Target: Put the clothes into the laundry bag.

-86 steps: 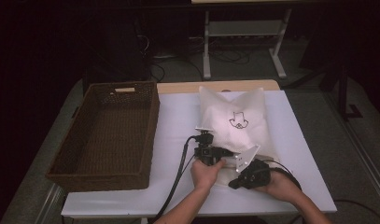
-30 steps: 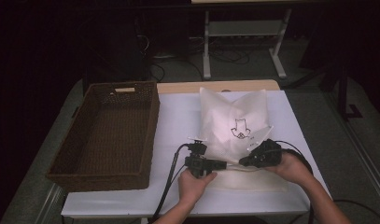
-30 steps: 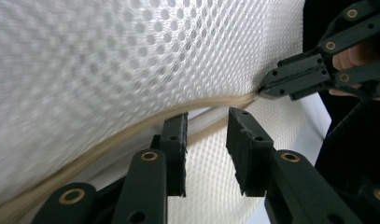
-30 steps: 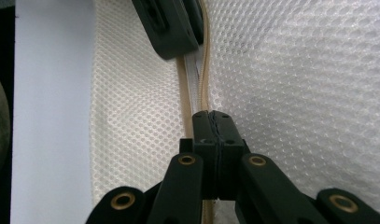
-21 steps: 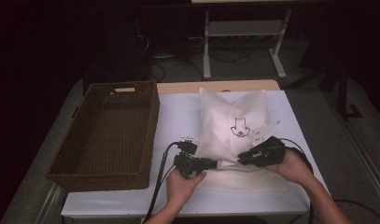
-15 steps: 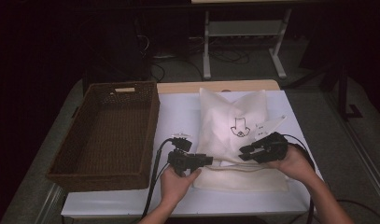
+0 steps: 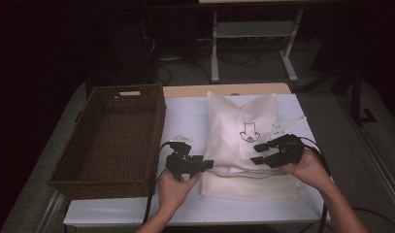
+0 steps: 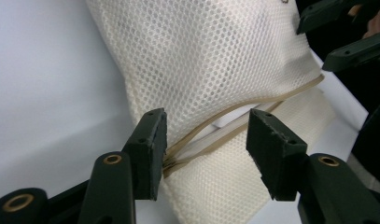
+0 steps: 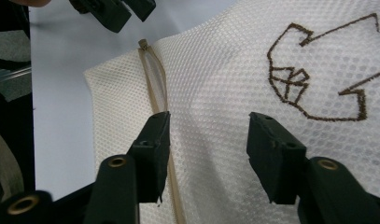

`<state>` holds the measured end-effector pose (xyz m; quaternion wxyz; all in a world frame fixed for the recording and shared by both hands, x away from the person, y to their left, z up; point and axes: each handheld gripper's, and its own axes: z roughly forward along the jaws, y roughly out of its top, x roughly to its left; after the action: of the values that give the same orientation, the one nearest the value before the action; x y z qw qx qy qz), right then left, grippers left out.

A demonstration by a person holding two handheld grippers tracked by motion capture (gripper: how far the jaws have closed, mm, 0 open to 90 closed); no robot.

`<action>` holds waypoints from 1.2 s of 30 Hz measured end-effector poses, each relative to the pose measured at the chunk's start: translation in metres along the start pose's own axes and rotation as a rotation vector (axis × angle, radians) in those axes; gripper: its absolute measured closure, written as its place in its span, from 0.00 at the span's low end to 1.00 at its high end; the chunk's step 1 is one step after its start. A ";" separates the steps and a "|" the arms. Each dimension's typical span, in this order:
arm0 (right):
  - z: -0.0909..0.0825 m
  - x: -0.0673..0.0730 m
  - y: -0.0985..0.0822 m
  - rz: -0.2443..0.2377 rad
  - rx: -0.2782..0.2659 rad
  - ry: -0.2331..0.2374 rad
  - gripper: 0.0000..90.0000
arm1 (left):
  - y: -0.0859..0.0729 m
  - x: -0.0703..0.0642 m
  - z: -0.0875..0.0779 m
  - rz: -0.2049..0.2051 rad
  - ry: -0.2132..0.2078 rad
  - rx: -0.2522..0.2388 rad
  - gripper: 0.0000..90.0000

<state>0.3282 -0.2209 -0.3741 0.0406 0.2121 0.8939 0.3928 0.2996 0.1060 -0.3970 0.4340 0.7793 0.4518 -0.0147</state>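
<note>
A white mesh bag [image 7: 234, 131] with a brown drawn emblem [image 7: 248, 132] lies flat on the white table [image 7: 185, 121]. A tan zipper [image 7: 243, 171] runs across its near part. My left gripper [image 7: 208, 164] hovers at the bag's left edge and is open. In the left gripper view [image 8: 206, 149] the zipper [image 8: 201, 135] lies beyond the gap between the jaws. My right gripper [image 7: 258, 153] is open above the bag's right side [image 9: 208, 154], with mesh [image 9: 225, 70] under the gap and the zipper [image 9: 156, 79] by its left jaw. Both sets of jaws have just been opening, and nothing is pinched.
A dark wicker basket [image 7: 158, 121] stands empty on the table's left half, close beside my left hand. A wooden strip [image 7: 219, 90] edges the table's far side. Beyond it are a metal rack [image 7: 253, 29] and cables on the dark floor.
Both grippers have let go of the bag and opened. The left hand has drawn left off the bag's edge, the right has lifted slightly. The bag's near part now lies flat.
</note>
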 end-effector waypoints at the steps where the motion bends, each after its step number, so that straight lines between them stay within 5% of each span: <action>1: 0.000 0.000 0.000 0.003 0.002 -0.004 0.49 | 0.000 0.000 0.000 0.003 0.001 0.000 0.50; 14: -0.007 0.004 -0.006 0.019 -0.010 -0.048 0.34 | -0.006 -0.003 -0.009 0.074 0.047 -0.017 0.43; 36: -0.023 0.005 -0.035 0.062 -0.042 -0.103 0.28 | -0.018 -0.006 -0.014 0.136 0.064 -0.017 0.36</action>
<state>0.3057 -0.2556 -0.3824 0.0790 0.2587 0.8751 0.4012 0.2777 0.1149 -0.3981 0.4261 0.8044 0.4118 0.0436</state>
